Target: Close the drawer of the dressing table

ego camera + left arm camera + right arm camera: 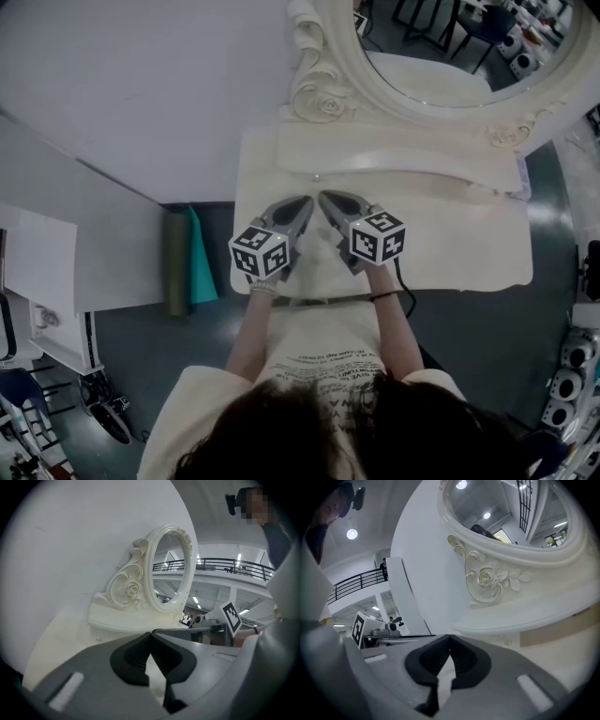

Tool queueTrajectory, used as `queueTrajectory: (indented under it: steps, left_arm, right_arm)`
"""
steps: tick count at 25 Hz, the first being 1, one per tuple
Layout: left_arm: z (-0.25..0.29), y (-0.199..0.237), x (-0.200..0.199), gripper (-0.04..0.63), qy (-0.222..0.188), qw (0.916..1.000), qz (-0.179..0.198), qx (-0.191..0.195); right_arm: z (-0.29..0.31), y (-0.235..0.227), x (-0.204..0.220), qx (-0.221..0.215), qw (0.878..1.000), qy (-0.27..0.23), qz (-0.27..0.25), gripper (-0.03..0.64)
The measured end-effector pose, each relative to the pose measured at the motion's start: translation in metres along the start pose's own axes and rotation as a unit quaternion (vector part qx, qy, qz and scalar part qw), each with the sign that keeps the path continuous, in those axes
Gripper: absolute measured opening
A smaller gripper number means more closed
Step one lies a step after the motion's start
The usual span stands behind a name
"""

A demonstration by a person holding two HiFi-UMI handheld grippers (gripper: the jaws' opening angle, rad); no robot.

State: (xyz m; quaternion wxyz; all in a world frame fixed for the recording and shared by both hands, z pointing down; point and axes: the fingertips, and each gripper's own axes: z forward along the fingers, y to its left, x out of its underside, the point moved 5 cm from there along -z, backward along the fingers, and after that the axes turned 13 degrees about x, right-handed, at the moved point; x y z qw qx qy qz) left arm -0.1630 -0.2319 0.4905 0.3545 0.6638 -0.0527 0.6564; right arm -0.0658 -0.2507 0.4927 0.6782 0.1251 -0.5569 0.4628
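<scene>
- A white wall (141,84) backs a cream dressing table (450,244) standing on a dark grey floor (553,206); a teal roll (199,262) lies just beside the table's left end
- In the head view the left gripper (307,200) and the right gripper (324,196) hover over the middle of the top, tips nearly touching, both aimed at the base of the oval mirror (441,47)
- Each gripper view shows its own jaws pressed together at the tips with nothing between them; the head view alone does not settle this
- The gripper views look level at the carved frame and catch a small knob (507,641) on the shelf below it, plus a railed balcony (220,564) past the wall's edge
- The drawer (309,301) shows only in the head view, as a thin strip under the top's near edge between the person's forearms; whether it is fully in I cannot tell
</scene>
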Motion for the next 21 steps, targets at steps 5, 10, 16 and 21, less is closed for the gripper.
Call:
queueTrajectory:
  steps: [5, 10, 16, 21]
  left_arm:
    - [-0.001, -0.006, -0.003, 0.003, -0.007, 0.9999, 0.010, -0.001]
    - [-0.003, -0.011, -0.006, 0.002, -0.015, 0.9997, 0.021, -0.003]
    - [-0.006, -0.012, -0.005, 0.002, -0.022, 0.9995, 0.022, -0.009]
    - [-0.010, -0.013, -0.008, 0.002, -0.021, 0.9995, 0.023, -0.011]
  right_arm:
    - [-0.004, 0.004, -0.002, -0.013, 1.000, -0.012, -0.014, 0.003]
    - [-0.005, 0.009, -0.006, -0.024, 0.999, -0.023, -0.029, 0.003]
    - [-0.006, 0.010, -0.007, -0.029, 0.999, -0.026, -0.035, 0.003]
    - [-0.007, 0.012, -0.006, -0.028, 0.999, -0.023, -0.031, 0.003]
